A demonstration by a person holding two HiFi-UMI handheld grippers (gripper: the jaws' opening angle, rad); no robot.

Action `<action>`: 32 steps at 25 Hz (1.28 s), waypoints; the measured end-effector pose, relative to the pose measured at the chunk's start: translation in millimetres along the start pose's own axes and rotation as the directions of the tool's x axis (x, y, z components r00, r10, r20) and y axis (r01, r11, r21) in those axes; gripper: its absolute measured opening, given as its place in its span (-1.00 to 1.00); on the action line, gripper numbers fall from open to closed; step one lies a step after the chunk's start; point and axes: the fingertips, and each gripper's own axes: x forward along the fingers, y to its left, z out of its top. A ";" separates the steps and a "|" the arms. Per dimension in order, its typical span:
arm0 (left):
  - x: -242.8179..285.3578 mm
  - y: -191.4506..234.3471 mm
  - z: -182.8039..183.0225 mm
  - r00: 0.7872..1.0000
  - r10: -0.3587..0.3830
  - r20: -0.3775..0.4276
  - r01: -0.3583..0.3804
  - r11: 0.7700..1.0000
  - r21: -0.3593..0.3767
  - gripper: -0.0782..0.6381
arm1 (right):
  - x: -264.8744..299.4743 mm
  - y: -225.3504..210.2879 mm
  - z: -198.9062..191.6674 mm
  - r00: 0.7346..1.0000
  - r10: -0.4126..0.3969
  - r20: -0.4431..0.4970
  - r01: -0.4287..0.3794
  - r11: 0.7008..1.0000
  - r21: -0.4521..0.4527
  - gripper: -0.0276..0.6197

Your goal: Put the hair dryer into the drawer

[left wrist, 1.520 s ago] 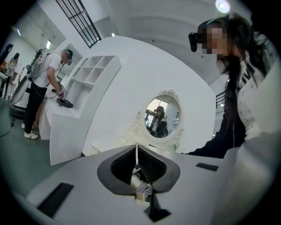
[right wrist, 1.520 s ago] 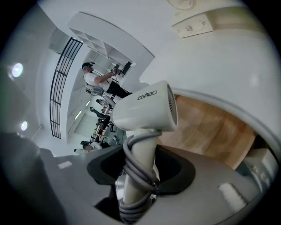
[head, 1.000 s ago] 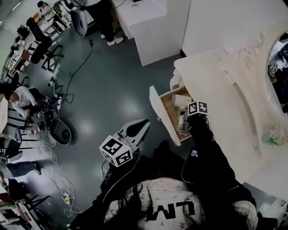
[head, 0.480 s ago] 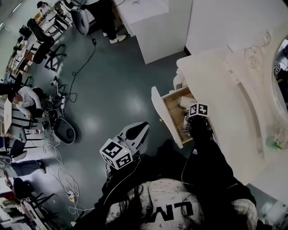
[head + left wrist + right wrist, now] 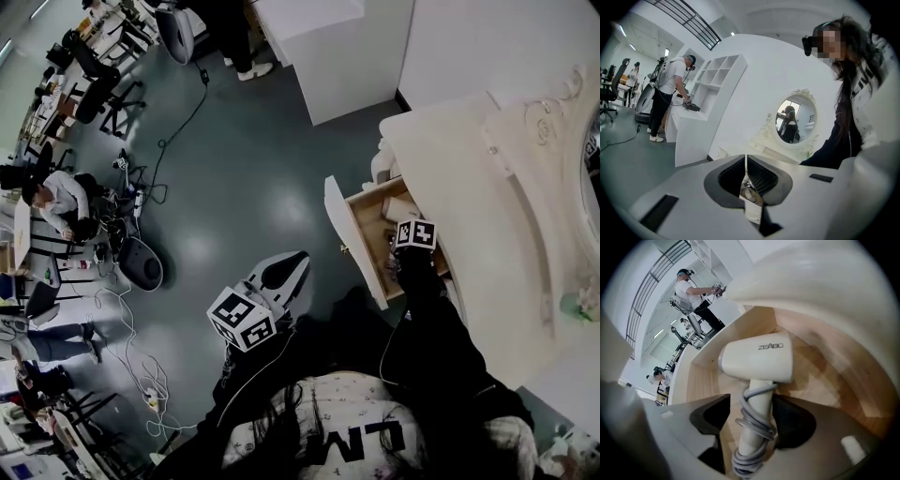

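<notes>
**As the grip loosens, dryer rests in drawer**

Where the white dressing table [image 5: 487, 178] has its wooden drawer [image 5: 825, 366] pulled open, the cream plastic hair dryer [image 5: 757, 359] lies on the drawer floor, head toward a corner. It looks light, rigid and smooth, best held by the handle wrapped in grey cord [image 5: 757, 430]. The jaws of the right gripper [image 5: 752, 417] have just been opening and straddle that handle unclamped. The left gripper [image 5: 746, 176] is closed on nothing.

Bright even overhead light; glare on floor [image 5: 279, 214]; fisheye edges dark, warped.
</notes>
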 end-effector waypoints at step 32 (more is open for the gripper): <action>-123.0 23.6 9.0 0.947 -0.318 -0.044 0.321 0.938 0.129 -0.80 | -287.1 290.6 -51.0 0.608 0.354 0.711 -0.306 0.930 -0.202 -0.48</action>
